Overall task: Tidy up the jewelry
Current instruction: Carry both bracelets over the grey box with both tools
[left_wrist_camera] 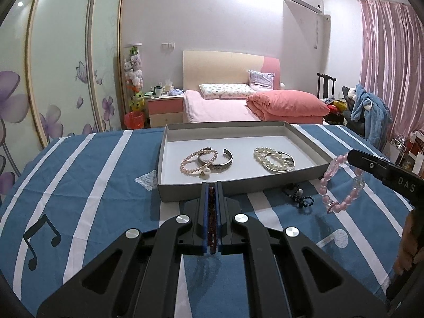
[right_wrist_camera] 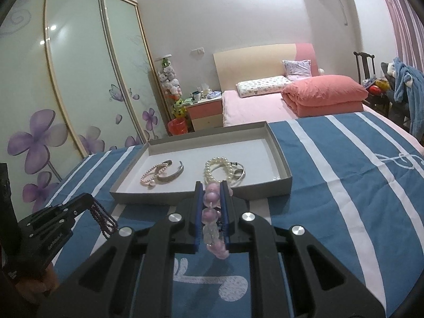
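A grey shallow box (left_wrist_camera: 169,143) (right_wrist_camera: 281,159) lies on the blue striped cloth. In it are a pink pearl bracelet (left_wrist_camera: 188,164) over a silver cuff (left_wrist_camera: 225,161) on the left, and a white pearl bracelet (left_wrist_camera: 270,159) over a silver bangle (left_wrist_camera: 288,165) on the right. My left gripper (left_wrist_camera: 211,185) is shut on a dark red bead bracelet (left_wrist_camera: 211,212) (right_wrist_camera: 103,218) just before the box's near wall. My right gripper (right_wrist_camera: 212,185) (left_wrist_camera: 352,156) is shut on a pink bead bracelet (right_wrist_camera: 212,212) (left_wrist_camera: 341,182), held above the cloth right of the box.
A dark beaded piece (left_wrist_camera: 299,197) lies on the cloth just in front of the box. Behind the table are a pink bed (left_wrist_camera: 238,103), a nightstand (left_wrist_camera: 164,106), a sliding wardrobe (left_wrist_camera: 66,66) on the left and a cluttered chair (left_wrist_camera: 365,106) on the right.
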